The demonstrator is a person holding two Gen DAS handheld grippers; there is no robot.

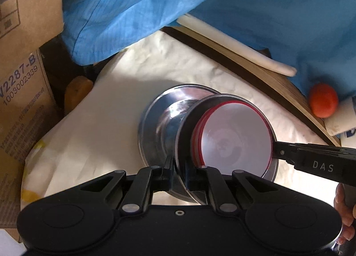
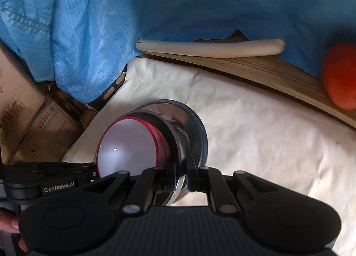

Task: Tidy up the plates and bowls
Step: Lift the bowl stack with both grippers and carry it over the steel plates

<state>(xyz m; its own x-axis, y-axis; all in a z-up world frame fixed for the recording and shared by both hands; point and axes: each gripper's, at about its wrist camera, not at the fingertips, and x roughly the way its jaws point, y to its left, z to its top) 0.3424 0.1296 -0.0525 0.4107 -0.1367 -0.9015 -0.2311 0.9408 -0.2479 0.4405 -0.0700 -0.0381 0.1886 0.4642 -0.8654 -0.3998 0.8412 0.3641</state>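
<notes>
Shiny silver steel bowl (image 1: 155,120), red-rimmed pale bowl (image 1: 235,133), black grippers, creased white cloth (image 2: 255,127), blue pinstriped sleeve (image 2: 73,40), orange ball (image 1: 323,100), brown printed carton (image 1: 20,91)

a crumpled white cloth (image 1: 106,122) covers the desk (image 1: 255,64), whose wooden edge shows bare along the far side. a pale foam tube (image 2: 209,48) lies along that edge, partly under blue fabric (image 1: 155,7) that fills the top of both views. an orange ball (image 1: 323,100) sits at the right, touching a white cylinder (image 1: 342,118). printed cardboard boxes (image 1: 22,82) stand to the left, beside the desk.
</notes>
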